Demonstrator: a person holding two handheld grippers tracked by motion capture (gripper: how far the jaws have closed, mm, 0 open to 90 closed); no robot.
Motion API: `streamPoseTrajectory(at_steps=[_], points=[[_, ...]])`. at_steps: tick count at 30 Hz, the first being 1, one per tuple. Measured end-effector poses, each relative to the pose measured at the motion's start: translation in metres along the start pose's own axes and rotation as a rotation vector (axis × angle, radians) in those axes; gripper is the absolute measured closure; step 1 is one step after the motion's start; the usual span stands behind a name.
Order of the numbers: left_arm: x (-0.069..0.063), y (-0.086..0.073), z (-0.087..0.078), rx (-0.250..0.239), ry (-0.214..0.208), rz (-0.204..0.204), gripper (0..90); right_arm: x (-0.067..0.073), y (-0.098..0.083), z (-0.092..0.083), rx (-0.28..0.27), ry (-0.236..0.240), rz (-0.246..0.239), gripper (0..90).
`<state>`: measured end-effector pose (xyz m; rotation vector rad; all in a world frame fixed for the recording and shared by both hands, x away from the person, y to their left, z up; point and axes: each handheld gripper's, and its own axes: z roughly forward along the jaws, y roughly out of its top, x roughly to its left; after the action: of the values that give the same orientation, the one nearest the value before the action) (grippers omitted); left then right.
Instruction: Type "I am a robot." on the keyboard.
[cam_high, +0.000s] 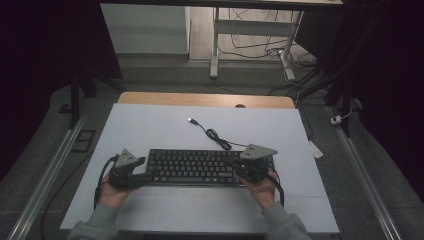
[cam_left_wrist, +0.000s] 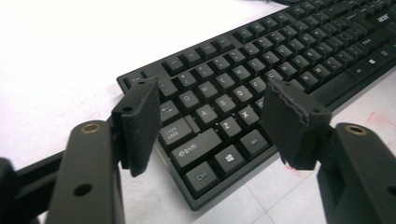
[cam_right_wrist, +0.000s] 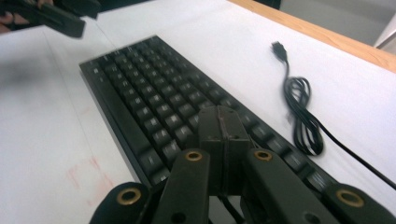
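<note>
Two tongs at the ends of a black keyboard on a white surface.

My left tongs (cam_left_wrist: 212, 123) stand wide over the keyboard (cam_high: 192, 166)'s left end, nothing pinched between the pads. My right tongs (cam_right_wrist: 224, 128) are pressed together, empty, above the keys at the right end. The keyboard lies near my edge of the surface (cam_high: 150, 127). Its cable (cam_high: 216, 136) coils loosely behind it, the plug (cam_high: 191, 120) lying free farther back. Nothing blocks either end of the keyboard.
</note>
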<state>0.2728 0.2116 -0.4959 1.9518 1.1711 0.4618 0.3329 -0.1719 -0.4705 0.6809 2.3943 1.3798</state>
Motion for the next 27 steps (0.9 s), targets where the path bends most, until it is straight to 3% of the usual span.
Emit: streamPoseTrajectory(at_steps=[5, 11, 21, 27], points=[[0.006, -0.004, 0.002, -0.001, -0.007, -0.018, 45.5, 0.007, 0.012, 0.019, -0.002, 0.01, -0.009, 89.5], [0.008, -0.005, 0.002, -0.008, -0.01, -0.028, 55.8, 0.007, 0.019, 0.034, -0.018, 0.022, 0.019, 89.5], [0.003, -0.008, 0.009, 0.009, -0.012, 0.005, 70.6, 0.004, 0.017, 0.055, 0.015, 0.047, 0.017, 89.5], [0.002, -0.009, 0.01, 0.016, -0.02, 0.017, 85.4, 0.006, 0.019, 0.066, 0.028, 0.068, 0.013, 89.5]])
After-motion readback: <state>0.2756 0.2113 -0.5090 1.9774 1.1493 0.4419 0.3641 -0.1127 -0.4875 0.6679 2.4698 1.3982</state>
